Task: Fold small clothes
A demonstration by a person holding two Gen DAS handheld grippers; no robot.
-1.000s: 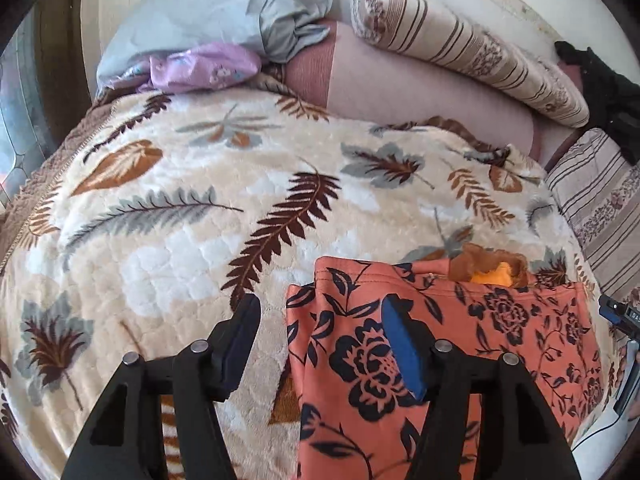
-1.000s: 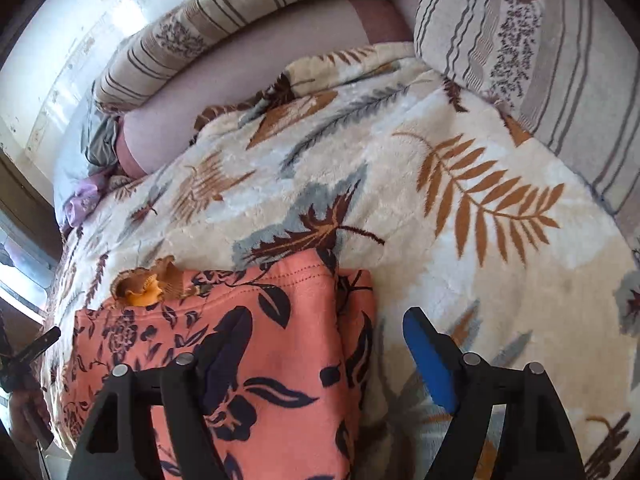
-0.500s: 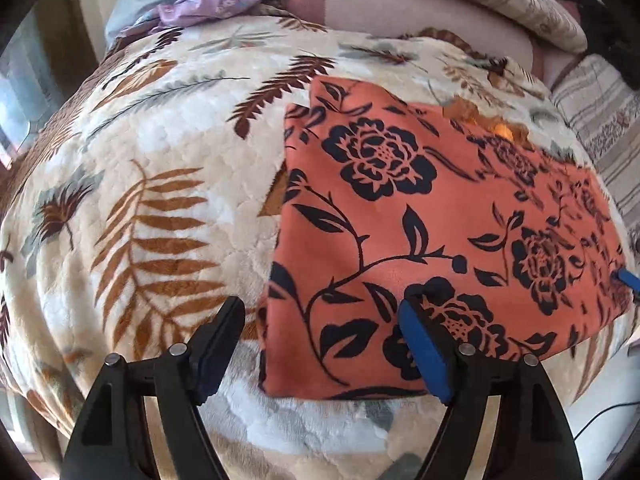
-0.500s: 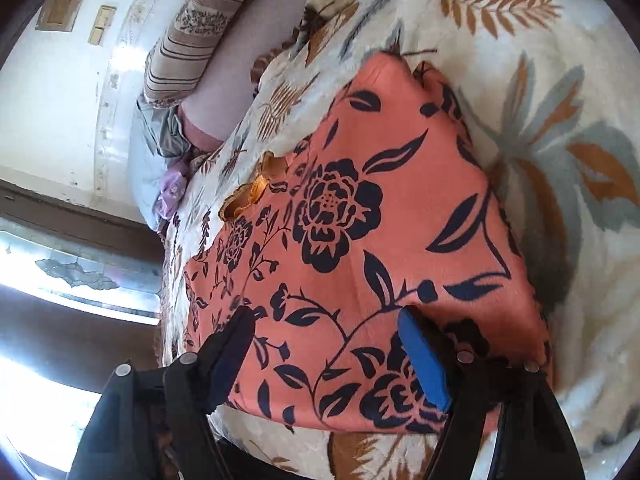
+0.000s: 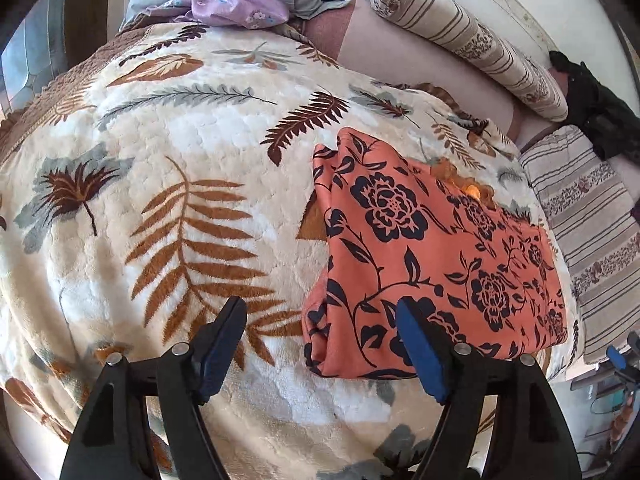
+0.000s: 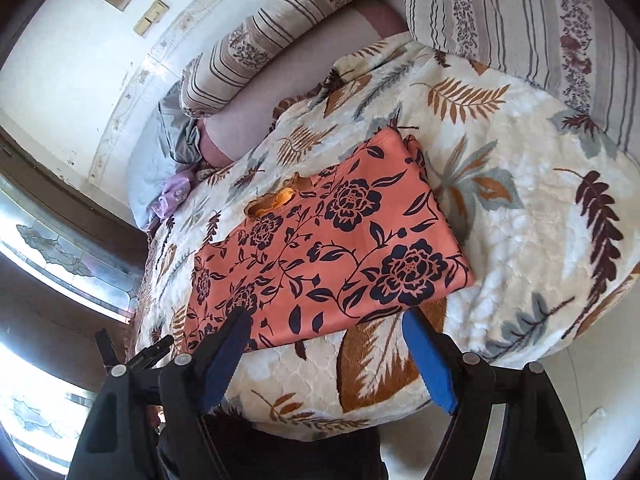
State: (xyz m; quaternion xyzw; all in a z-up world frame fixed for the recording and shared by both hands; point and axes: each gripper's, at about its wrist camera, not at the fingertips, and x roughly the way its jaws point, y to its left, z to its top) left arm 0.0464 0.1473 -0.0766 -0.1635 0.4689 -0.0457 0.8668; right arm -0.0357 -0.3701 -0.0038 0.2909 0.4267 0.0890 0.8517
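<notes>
An orange garment with a black flower print (image 5: pixel 432 252) lies folded into a flat rectangle on the leaf-patterned blanket (image 5: pixel 180 200). It also shows in the right wrist view (image 6: pixel 332 248), with a frilly orange neckline (image 6: pixel 276 200) at its far edge. My left gripper (image 5: pixel 320 344) is open and empty, held above the garment's near left corner. My right gripper (image 6: pixel 326 348) is open and empty, held above the garment's near edge. Neither touches the cloth.
Striped bolsters and cushions (image 5: pixel 468 36) line the far and right sides of the bed. A grey pillow and a lilac cloth (image 5: pixel 236 8) lie at the far left. The bed's front edge (image 6: pixel 320 428) drops off close below the grippers. A window (image 6: pixel 60 256) is at left.
Both grippers have pulled back and up from the garment toward the bed's near edge. The folded garment lies flat and released.
</notes>
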